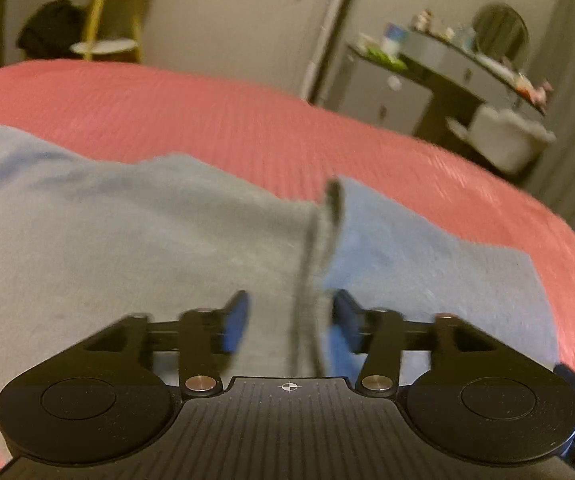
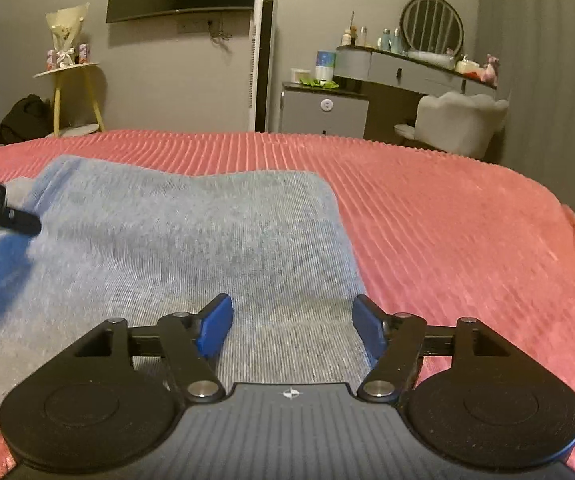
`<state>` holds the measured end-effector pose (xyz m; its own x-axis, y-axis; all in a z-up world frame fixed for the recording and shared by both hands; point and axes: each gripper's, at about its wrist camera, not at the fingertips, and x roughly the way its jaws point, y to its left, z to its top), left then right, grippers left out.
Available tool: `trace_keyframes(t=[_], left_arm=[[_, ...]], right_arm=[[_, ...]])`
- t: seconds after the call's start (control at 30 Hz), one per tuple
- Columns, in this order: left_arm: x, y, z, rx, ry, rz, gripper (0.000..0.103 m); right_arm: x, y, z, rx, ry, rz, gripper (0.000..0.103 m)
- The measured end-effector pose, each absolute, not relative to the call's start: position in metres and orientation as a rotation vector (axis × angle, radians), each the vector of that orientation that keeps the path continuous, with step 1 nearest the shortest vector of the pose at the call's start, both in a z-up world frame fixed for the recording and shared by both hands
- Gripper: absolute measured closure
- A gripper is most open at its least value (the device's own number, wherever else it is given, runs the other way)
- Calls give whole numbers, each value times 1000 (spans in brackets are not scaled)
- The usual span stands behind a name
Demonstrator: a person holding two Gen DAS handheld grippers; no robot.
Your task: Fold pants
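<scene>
One pair of grey pants (image 2: 191,240) is laid flat on the red bedspread (image 2: 447,216). Two grippers are seen over it: left gripper (image 1: 289,320) (blurred view) jaws apart astride a raised fold ridge, right gripper (image 2: 291,328) jaws apart, nothing clamped.

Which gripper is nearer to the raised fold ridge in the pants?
Left. The left gripper straddles the raised fold ridge, fingers apart; the right gripper hovers over flat cloth near the pants' right edge.

Ahead of my right gripper (image 2: 292,326) the pink ribbed bedspread (image 2: 447,216) lay bare to the far edge, open for passing. My left gripper (image 1: 289,320) had a raised fold of the grey pants (image 1: 315,240) standing between its spread fingers, blocking forward travel.
</scene>
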<state>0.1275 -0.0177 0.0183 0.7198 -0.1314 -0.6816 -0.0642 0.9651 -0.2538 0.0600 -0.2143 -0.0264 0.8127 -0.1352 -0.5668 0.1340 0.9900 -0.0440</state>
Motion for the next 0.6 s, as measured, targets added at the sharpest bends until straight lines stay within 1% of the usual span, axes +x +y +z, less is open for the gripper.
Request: trace_keyframes(t=[0.03,0.13,0.17,0.27,0.33,0.37,0.5,0.6], left_arm=[[124,-11,24,-277,754,-14,43],[117,31,45,-341,725,126,32],[113,54,50,-389,710,184,28],[91,123,55,-534,666,374,28],[72,165,55,-589,631,492,32],[67,177,54,-597,627,537,33],[52,215,42,-601,649,636,34],[51,223,26,-584,700,597,33]], right_arm=[[60,-215,-26,3,607,-145,33],[62,-220,-27,27,619,-164,26],[63,-221,-27,43,627,-170,22],[64,-233,-27,133,654,-166,21],[62,-234,-24,144,645,-162,21],[60,-232,-21,134,628,-157,21],[48,-213,-8,41,516,-103,21],[48,-199,-12,-2,542,-20,21]])
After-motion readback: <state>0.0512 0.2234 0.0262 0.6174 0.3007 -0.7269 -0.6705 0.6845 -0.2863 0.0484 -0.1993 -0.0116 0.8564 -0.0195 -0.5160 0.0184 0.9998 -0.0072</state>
